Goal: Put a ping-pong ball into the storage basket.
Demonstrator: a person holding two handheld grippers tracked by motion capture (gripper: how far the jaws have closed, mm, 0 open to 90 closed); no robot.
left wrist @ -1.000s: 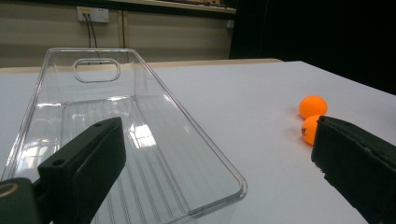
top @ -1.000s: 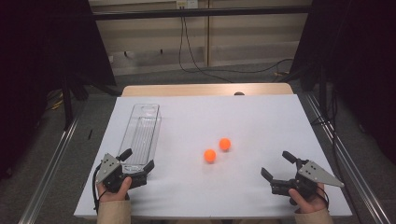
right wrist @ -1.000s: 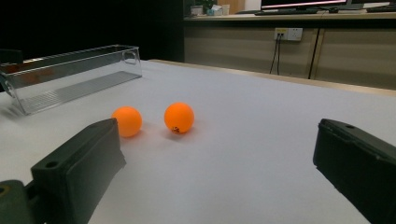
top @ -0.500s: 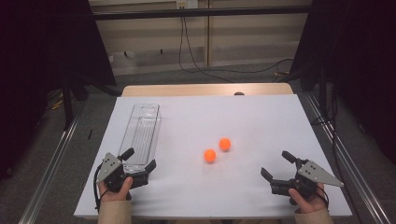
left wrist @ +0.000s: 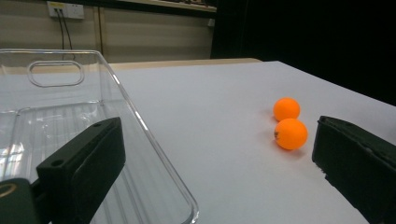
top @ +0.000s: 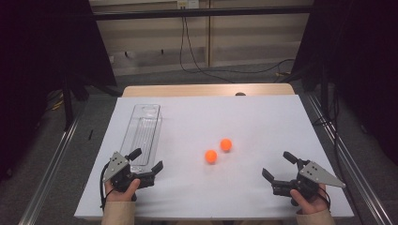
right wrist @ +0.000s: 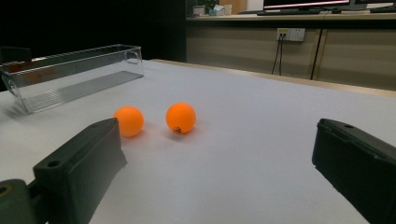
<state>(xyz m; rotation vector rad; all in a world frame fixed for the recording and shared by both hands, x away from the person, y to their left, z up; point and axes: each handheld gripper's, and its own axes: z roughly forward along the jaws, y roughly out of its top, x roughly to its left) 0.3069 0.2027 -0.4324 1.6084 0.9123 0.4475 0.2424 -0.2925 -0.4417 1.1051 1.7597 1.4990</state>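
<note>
While both hands rest at the near edge of the white surface [top: 263,122], each gripper has its jaws spread wide with nothing between them. The left gripper [top: 146,161] sits at the near left, one jaw over the near end of a clear plastic tray [top: 143,133] and the other just beside the tray's right wall. From the left gripper view, the tray [left wrist: 70,116] has a ribbed floor, a handle slot at its far end, and nothing inside it. The right gripper [top: 279,168] lies at the near right, well apart from the left one, its jaws pointing toward the middle of the surface.

Two orange balls lie on the bare surface between the grippers and a little farther out. The nearer ball [top: 210,156] and the farther ball [top: 225,144] sit just beside each other, not touching, to the right of the tray and apart from it. Seen from the right gripper view, the two balls [right wrist: 128,121] [right wrist: 180,117] rest side by side ahead of the open jaws, with the tray [right wrist: 70,77] beyond them on the left.
</note>
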